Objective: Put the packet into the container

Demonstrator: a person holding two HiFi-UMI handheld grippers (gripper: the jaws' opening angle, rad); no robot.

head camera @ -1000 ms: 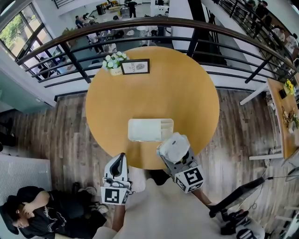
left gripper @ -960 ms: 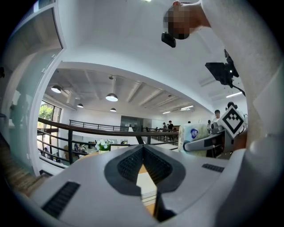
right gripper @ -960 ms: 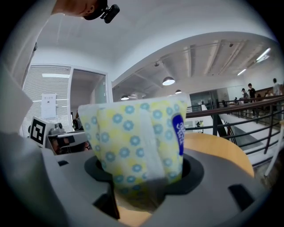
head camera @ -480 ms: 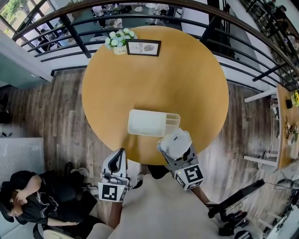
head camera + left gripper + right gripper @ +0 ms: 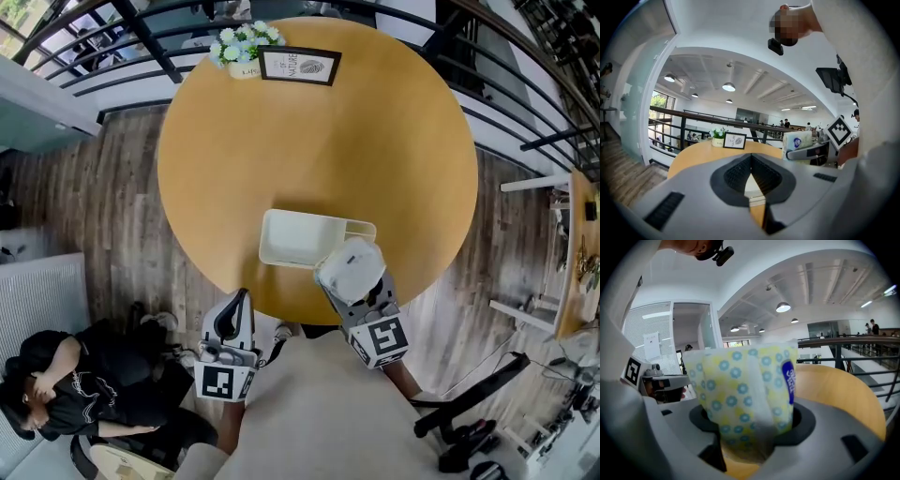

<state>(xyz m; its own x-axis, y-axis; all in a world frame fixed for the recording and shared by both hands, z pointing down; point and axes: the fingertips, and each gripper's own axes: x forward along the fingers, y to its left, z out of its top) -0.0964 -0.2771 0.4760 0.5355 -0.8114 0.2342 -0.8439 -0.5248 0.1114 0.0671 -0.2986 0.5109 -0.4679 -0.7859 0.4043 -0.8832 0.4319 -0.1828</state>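
Grey-bodied left gripper [image 5: 237, 305] hangs off the near edge of the round yellow wooden table [image 5: 309, 141], its jaws pressed together with nothing between them. To its right, the white rectangular plastic container [image 5: 281, 239] sits on the tabletop. Further right, the right gripper [image 5: 351, 277] clamps the yellow-white packet with blue flower dots [image 5: 740, 394] upright, overlapping the container's near right corner in the head view.

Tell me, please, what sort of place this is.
Probably a mezzanine seating area in a café or open office: a round wooden table beside a black railing, a framed sign and flowers on it, plank floor around.
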